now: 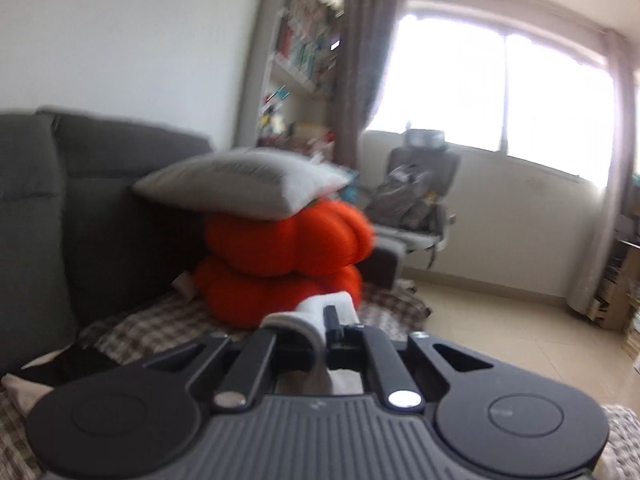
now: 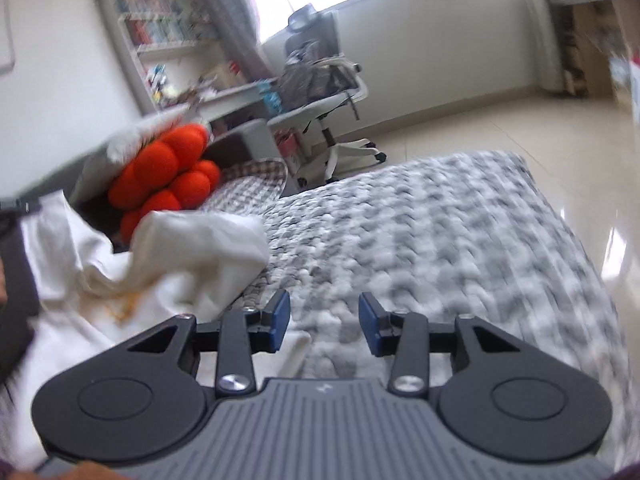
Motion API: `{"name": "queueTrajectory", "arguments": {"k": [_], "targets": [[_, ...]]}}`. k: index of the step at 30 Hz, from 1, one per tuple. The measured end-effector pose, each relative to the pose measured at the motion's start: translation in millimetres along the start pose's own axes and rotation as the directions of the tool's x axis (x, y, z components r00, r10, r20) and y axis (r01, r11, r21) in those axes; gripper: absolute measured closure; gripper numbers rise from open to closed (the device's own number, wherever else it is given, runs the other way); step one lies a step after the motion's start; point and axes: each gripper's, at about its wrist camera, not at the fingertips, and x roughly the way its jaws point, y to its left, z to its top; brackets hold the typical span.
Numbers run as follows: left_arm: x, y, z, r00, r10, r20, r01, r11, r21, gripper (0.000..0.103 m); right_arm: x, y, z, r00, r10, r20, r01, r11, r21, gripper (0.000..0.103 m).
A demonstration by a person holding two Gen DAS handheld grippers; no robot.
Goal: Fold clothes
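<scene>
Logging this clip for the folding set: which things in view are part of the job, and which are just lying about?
Part of the job:
- white garment, a fold of it pinched in the left gripper
- right gripper, open above the grey knitted blanket

Lying about:
- orange cushions
- grey pillow on top of them
- office chair
- bookshelf

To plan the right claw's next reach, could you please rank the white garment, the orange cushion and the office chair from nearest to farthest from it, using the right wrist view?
1. White garment, just left of the right claw.
2. Orange cushion, farther back on the left.
3. Office chair, farthest, across the floor near the window wall.
</scene>
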Motion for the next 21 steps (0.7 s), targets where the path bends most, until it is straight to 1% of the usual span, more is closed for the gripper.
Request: {"name": "queueTrajectory", "arguments": {"k": [2, 4, 7, 8, 10, 11, 12, 15, 16, 17, 19, 20, 21], "targets": [[4.9, 10.1, 1.0, 1.000, 0.010, -0.005, -0.010, 1.000, -0.007, 0.099, 14.8, 11.6, 10.7, 0.999, 0.012, -0.029, -0.014, 0.998, -0.064, 0.052], [9.7, 20.3, 2.0, 1.000, 0.020, -0.011, -0.020, 1.000, -0.013, 0.099, 32.3, 21.7, 19.5, 0.997, 0.028, -0.068, -0.036, 0.992, -0.118, 0.049], [17.0, 35.5, 3.6, 0.999, 0.035, -0.019, -0.036, 0.999, -0.023, 0.099, 66.3, 36.0, 24.4, 0.990, 0.021, -0.137, -0.048, 0.980, -0.195, 0.049], [19.4, 40.6, 4.1, 0.999, 0.041, -0.022, -0.041, 0.999, -0.026, 0.099, 77.2, 41.8, 24.9, 0.989, 0.010, -0.150, -0.045, 0.973, -0.228, 0.049], [24.3, 50.7, 5.1, 0.998, 0.051, -0.028, -0.051, 0.998, -0.033, 0.099, 93.9, 53.2, 25.9, 0.987, 0.016, -0.158, -0.059, 0.961, -0.270, 0.049], [26.7, 55.8, 5.6, 0.998, 0.056, -0.031, -0.057, 0.998, -0.036, 0.099, 100.7, 57.9, 27.3, 0.987, 0.027, -0.158, -0.071, 0.958, -0.277, 0.049], [29.2, 60.8, 6.1, 0.998, 0.061, -0.034, -0.062, 0.997, -0.039, 0.099, 106.4, 60.5, 30.0, 0.987, 0.051, -0.153, -0.089, 0.963, -0.256, 0.049], [31.2, 71.7, 7.9, 0.997, 0.071, -0.038, -0.072, 0.997, -0.041, 0.099, 119.5, 64.1, 30.7, 0.978, 0.136, -0.157, -0.162, 0.974, -0.161, 0.046], [29.0, 73.1, 8.8, 0.997, 0.072, -0.036, -0.073, 0.997, -0.038, 0.099, 122.7, 65.4, 28.2, 0.973, 0.162, -0.165, -0.185, 0.973, -0.140, 0.043], [27.0, 75.1, 10.8, 0.997, 0.074, -0.030, -0.075, 0.997, -0.035, 0.099, 127.9, 67.7, 24.3, 0.971, 0.156, -0.179, -0.182, 0.973, -0.140, 0.039], [23.5, 78.1, 15.8, 0.996, 0.082, -0.022, -0.083, 0.996, -0.031, 0.099, 142.1, 73.2, 14.4, 0.973, 0.080, -0.214, -0.120, 0.977, -0.179, 0.038], [22.1, 79.4, 18.7, 0.996, 0.088, -0.020, -0.089, 0.996, -0.030, 0.099, 145.4, 74.2, 13.3, 0.974, 0.075, -0.213, -0.113, 0.979, -0.172, 0.041], [20.5, 79.9, 21.8, 0.995, 0.094, -0.016, -0.094, 0.995, -0.027, 0.099, 146.4, 77.0, 14.9, 0.972, 0.105, -0.209, -0.139, 0.977, -0.159, 0.053]]}}
